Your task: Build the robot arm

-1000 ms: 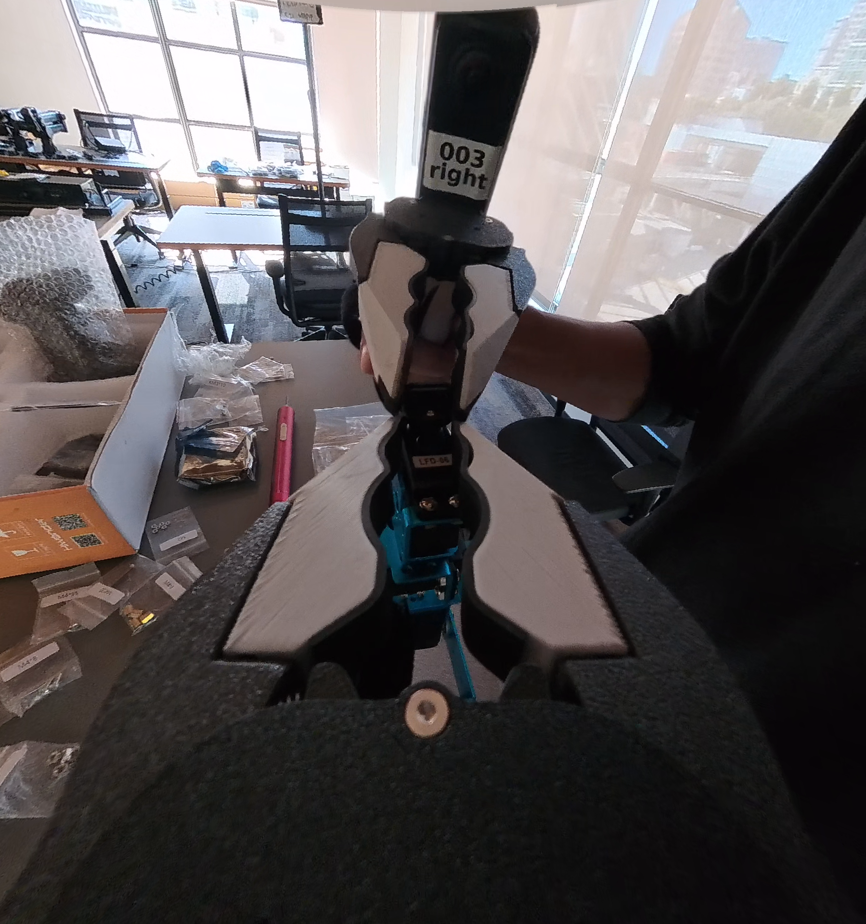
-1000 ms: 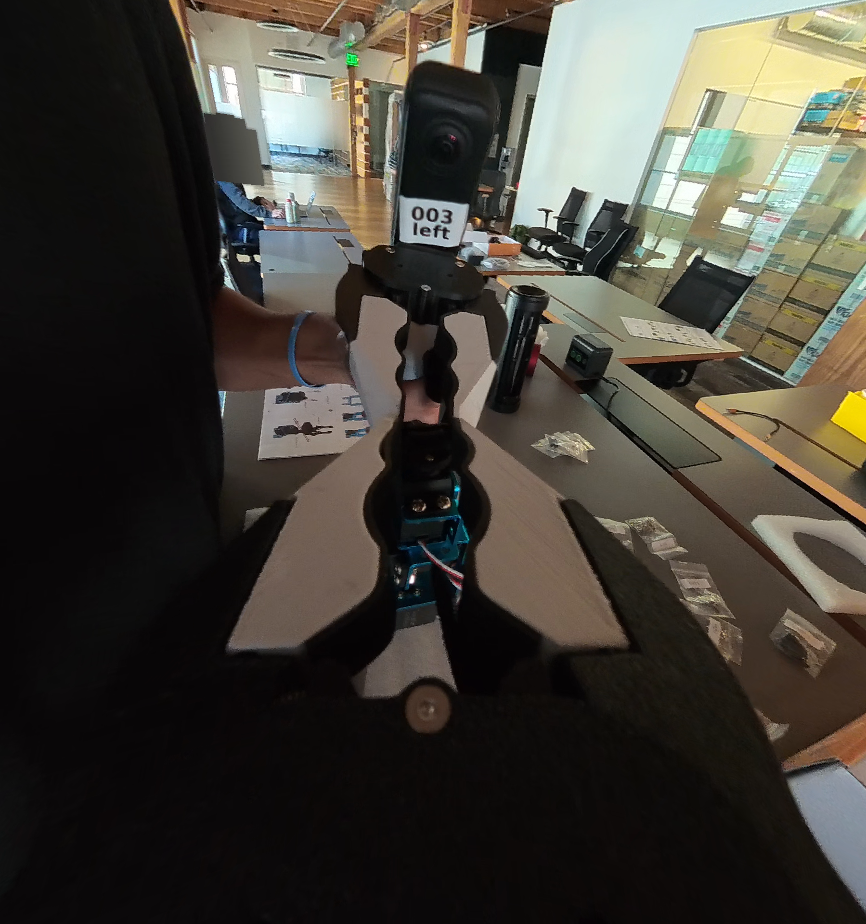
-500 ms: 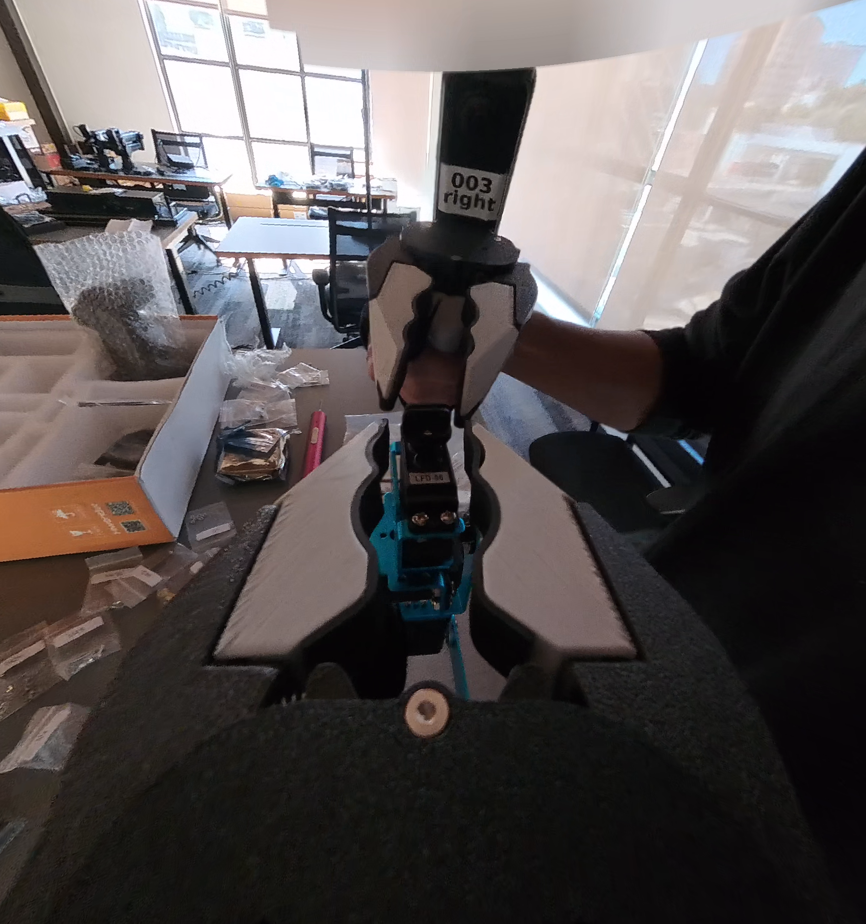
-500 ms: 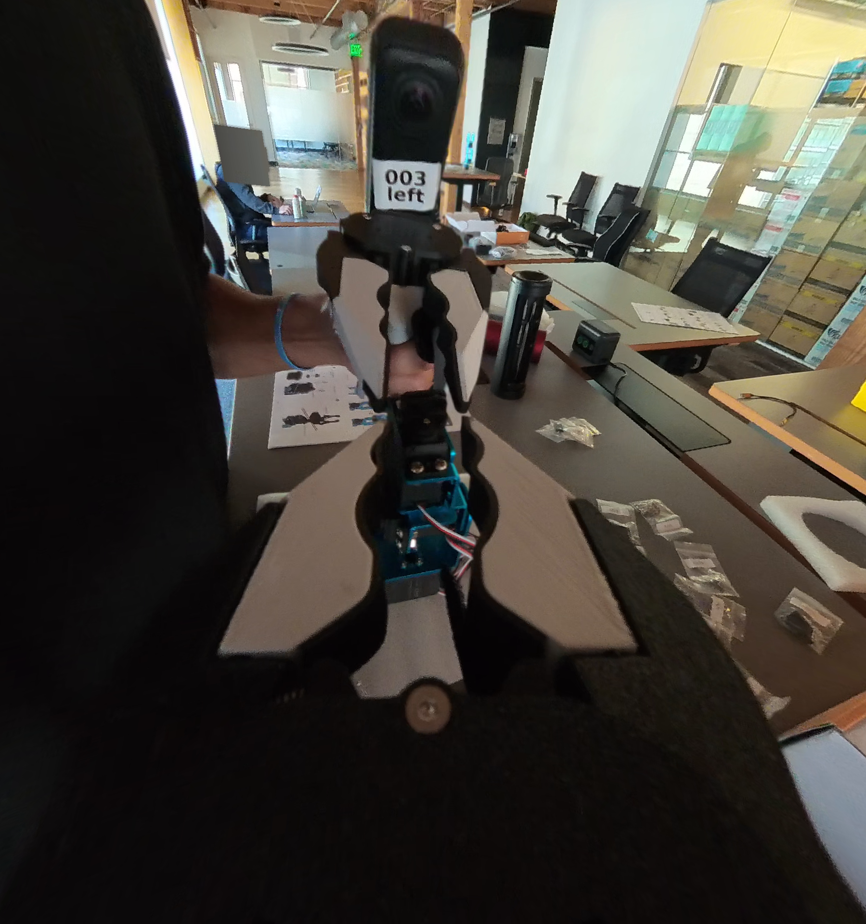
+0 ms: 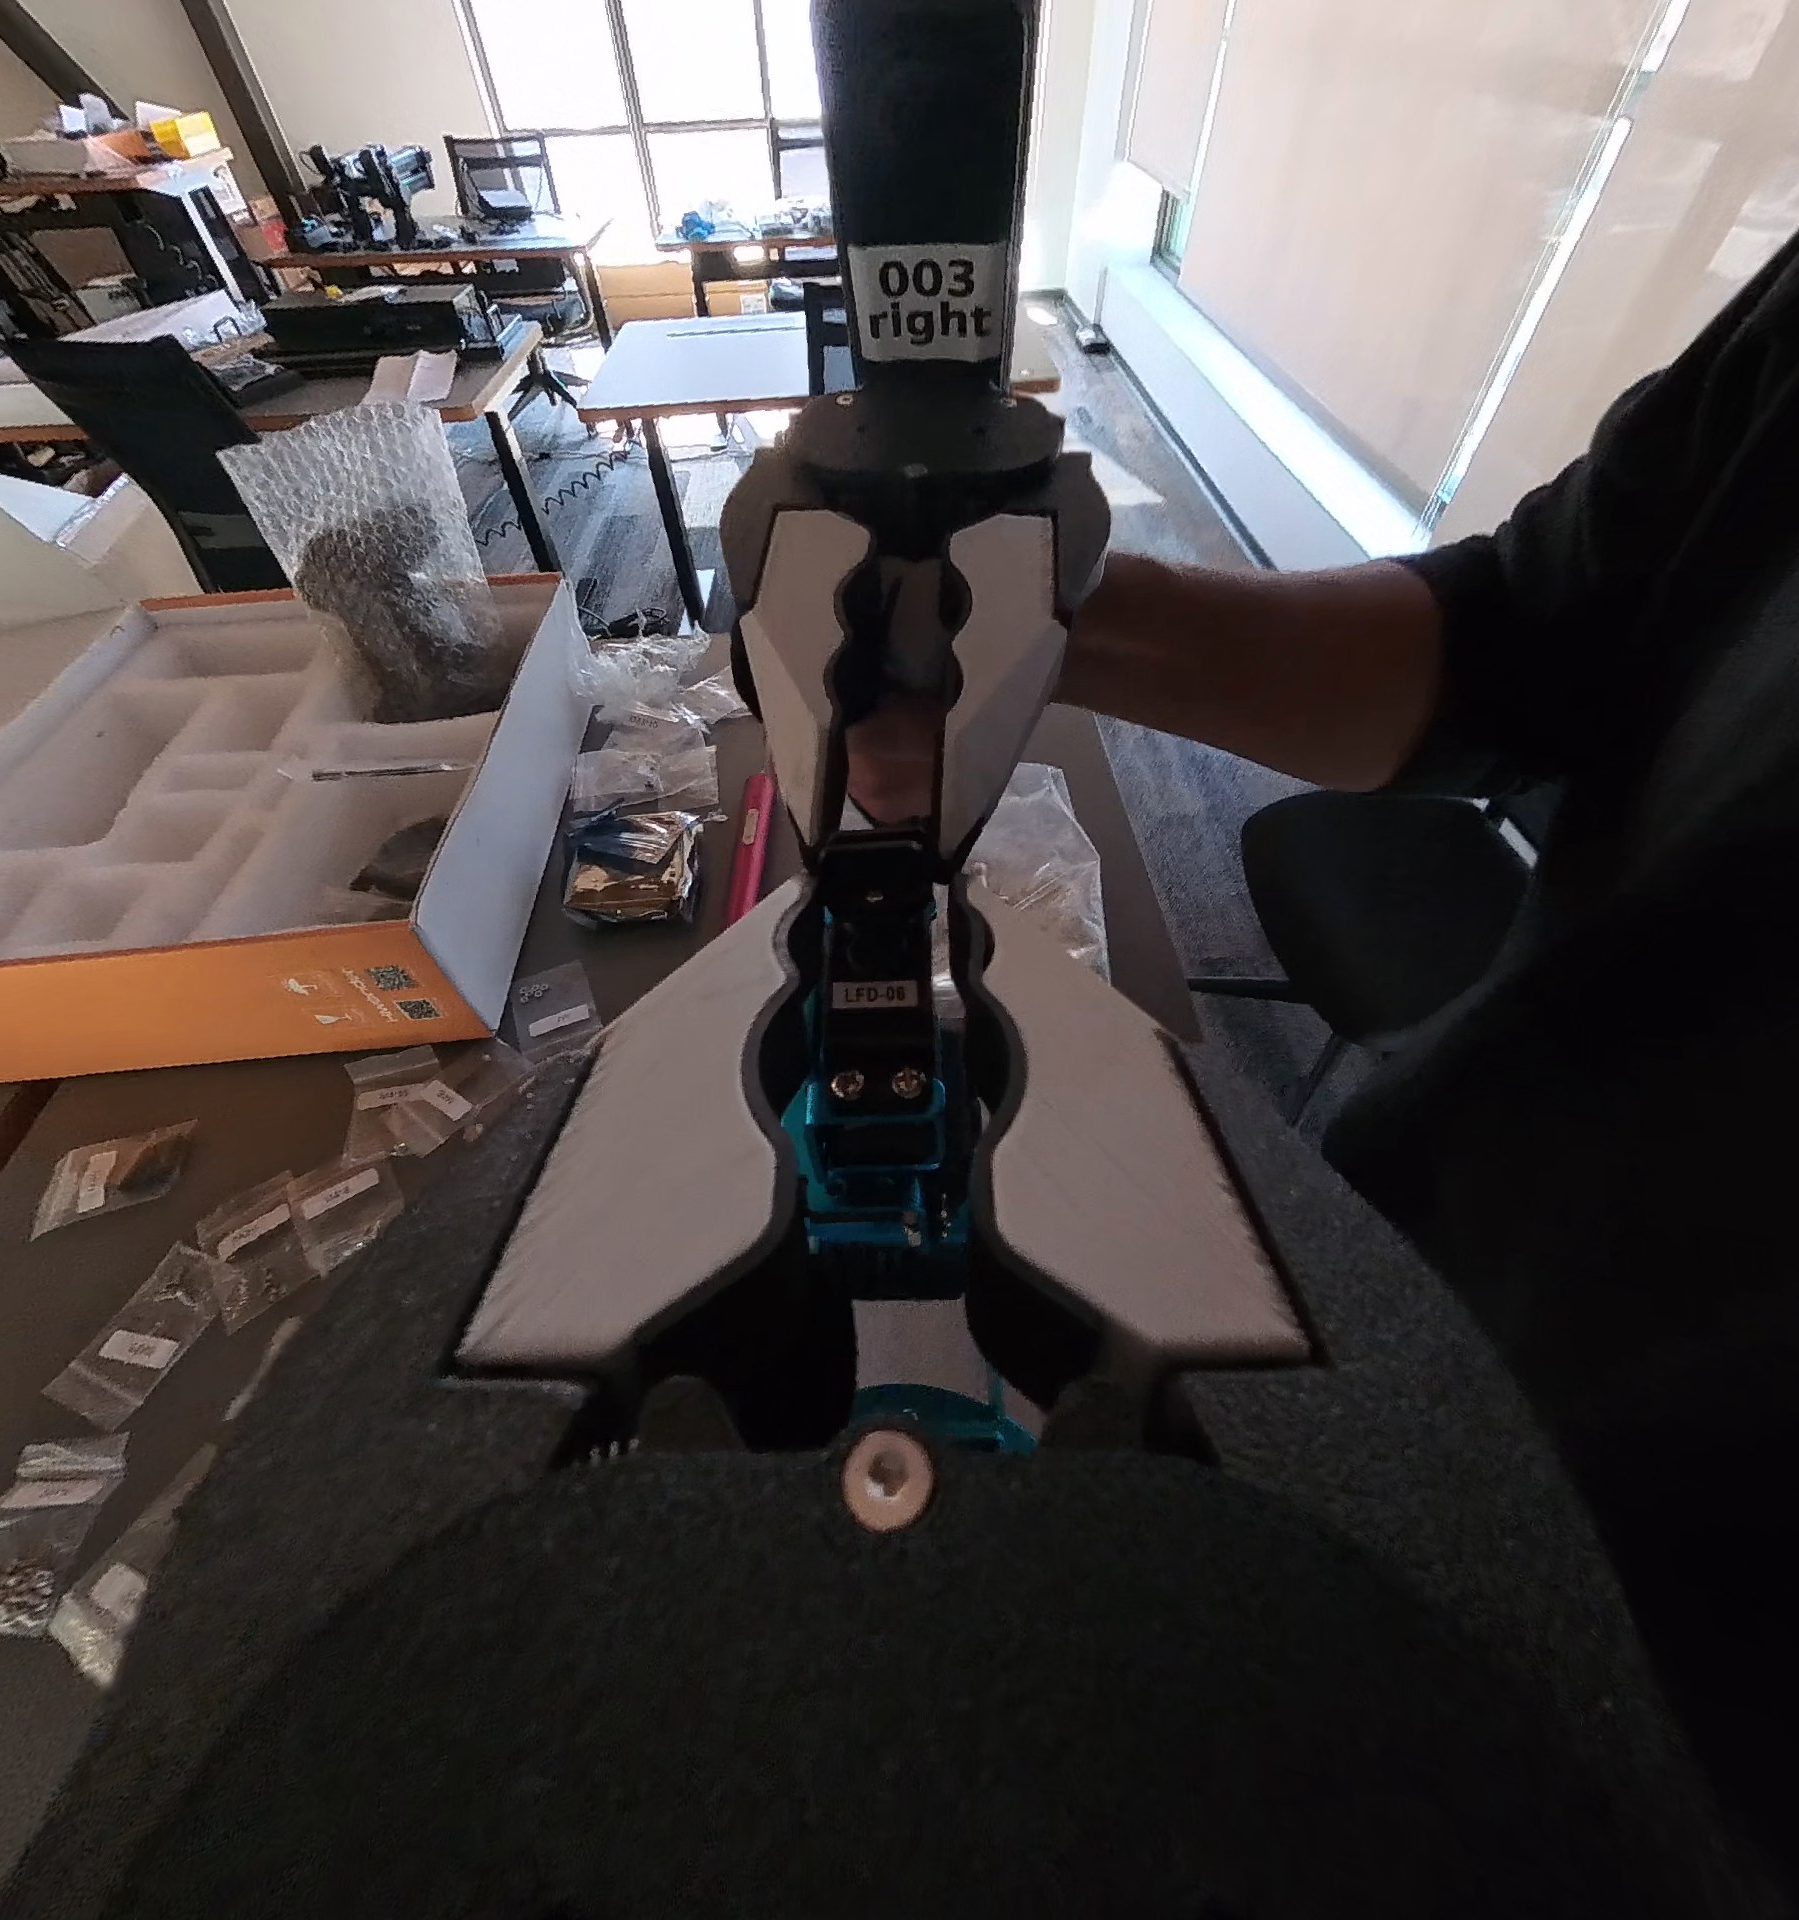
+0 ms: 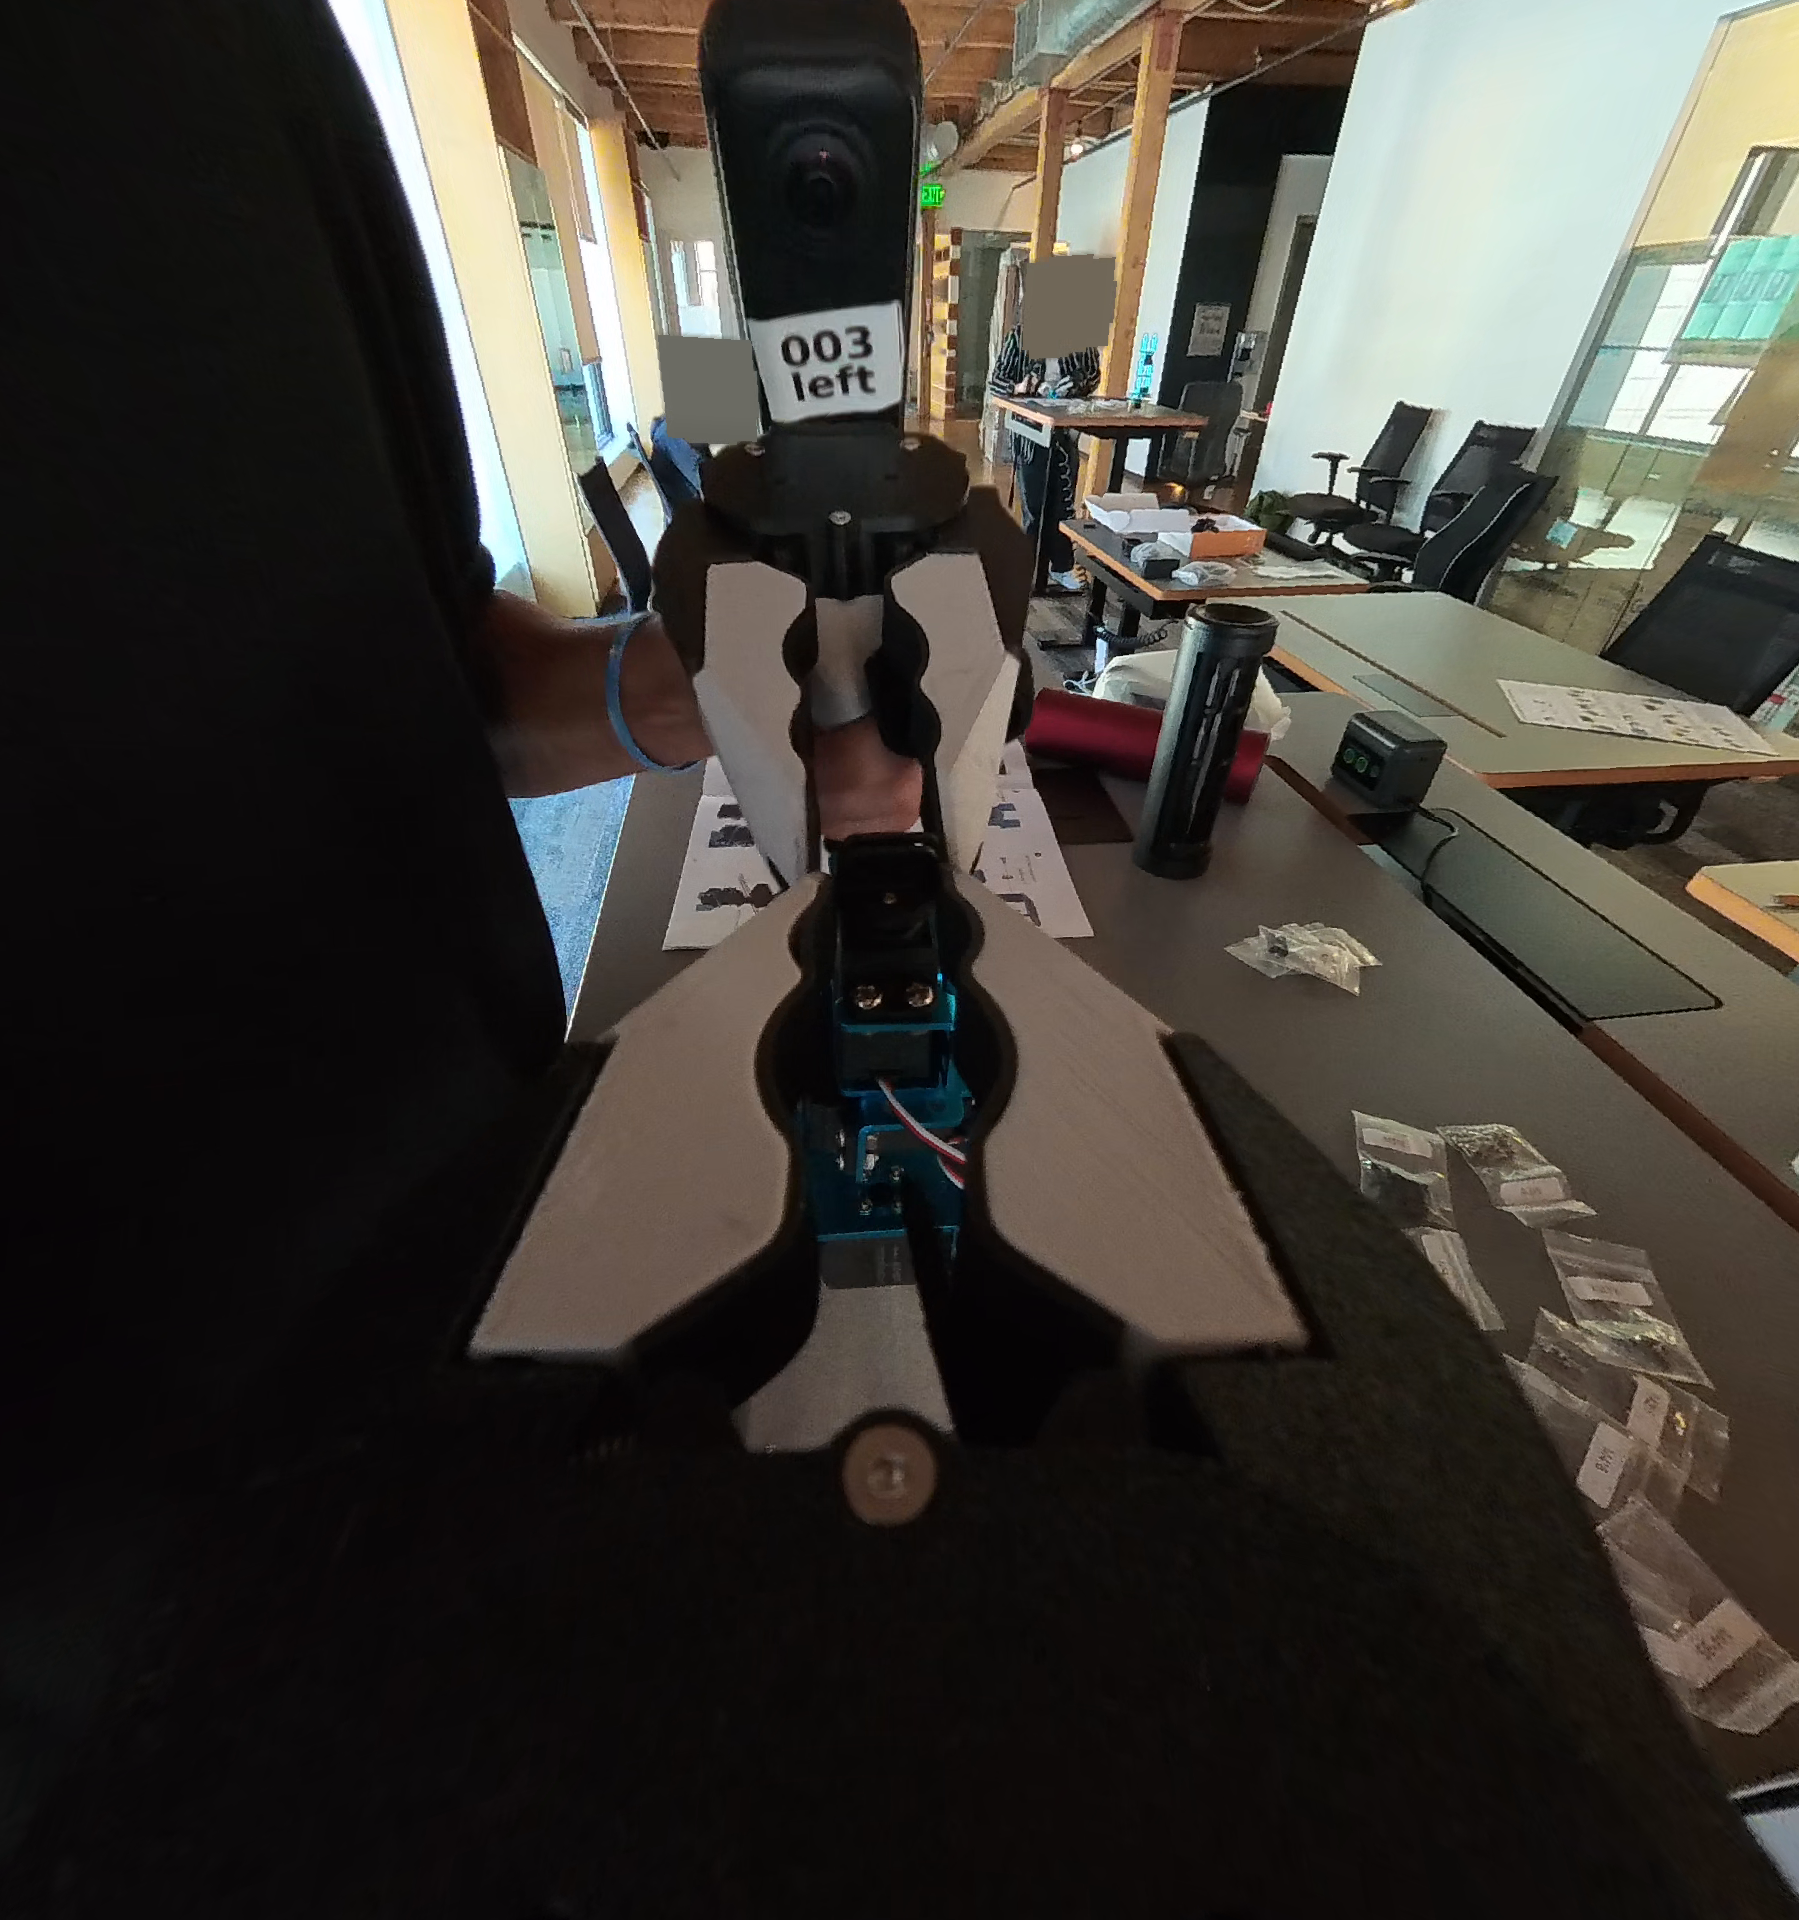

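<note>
A small assembly, a black servo (image 5: 874, 987) in a blue metal bracket (image 5: 869, 1174), is held in the air between both grippers, which face each other tip to tip. My left gripper (image 5: 879, 904) is shut on its sides. My right gripper (image 5: 882, 831) comes from the far side and is shut on the servo's black end. In the right wrist view my right gripper (image 6: 887, 894) grips the servo (image 6: 884, 935) and bracket (image 6: 879, 1153), where red and white wires come out. The left gripper (image 6: 879, 847) is opposite. A hand holds each gripper.
Below left, the dark table (image 5: 666, 997) holds an orange and white box with a foam insert (image 5: 199, 831), a bubble-wrapped item (image 5: 386, 582), a pink tool (image 5: 755, 852) and several small part bags (image 5: 251, 1226). Elsewhere stand a black cylinder (image 6: 1201, 738), a red cylinder (image 6: 1103, 727), printed sheets (image 6: 729, 883) and more bags (image 6: 1518, 1247). Both grippers' tips are close together, under 4 cm apart.
Both grippers have turned together with the assembly still held between them, so the room behind has shifted. The facing gripper now looks closer. The grips have not changed.
</note>
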`<move>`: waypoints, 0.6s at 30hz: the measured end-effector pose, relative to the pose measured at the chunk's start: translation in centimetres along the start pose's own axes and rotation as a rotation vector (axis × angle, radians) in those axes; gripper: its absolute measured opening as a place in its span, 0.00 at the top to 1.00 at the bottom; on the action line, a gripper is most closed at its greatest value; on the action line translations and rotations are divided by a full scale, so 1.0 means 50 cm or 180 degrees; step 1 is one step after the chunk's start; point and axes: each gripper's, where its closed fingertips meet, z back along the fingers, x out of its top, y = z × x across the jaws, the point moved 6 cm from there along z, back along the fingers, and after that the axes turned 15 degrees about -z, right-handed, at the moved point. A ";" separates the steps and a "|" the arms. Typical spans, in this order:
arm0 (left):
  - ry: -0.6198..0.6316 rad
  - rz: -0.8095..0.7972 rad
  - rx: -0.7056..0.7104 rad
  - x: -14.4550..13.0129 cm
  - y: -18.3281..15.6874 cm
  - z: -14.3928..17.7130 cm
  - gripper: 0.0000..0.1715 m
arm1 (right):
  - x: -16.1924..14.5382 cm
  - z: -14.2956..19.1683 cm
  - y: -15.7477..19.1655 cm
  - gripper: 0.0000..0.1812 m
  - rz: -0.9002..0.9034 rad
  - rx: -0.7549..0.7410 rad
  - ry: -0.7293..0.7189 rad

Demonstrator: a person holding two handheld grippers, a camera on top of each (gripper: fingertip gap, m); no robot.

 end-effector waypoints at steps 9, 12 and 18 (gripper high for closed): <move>0.0146 -0.0182 -0.0087 0.004 0.001 -0.009 0.89 | -0.001 0.008 0.010 0.91 0.0162 -0.0177 0.0090; 0.0127 -0.0184 -0.0130 0.003 0.003 -0.011 0.89 | -0.001 0.009 0.011 0.91 0.0157 -0.0199 0.0097; 0.0104 -0.0187 -0.0179 0.001 0.006 -0.010 0.89 | 0.001 0.009 0.015 0.91 0.0144 -0.0322 0.0132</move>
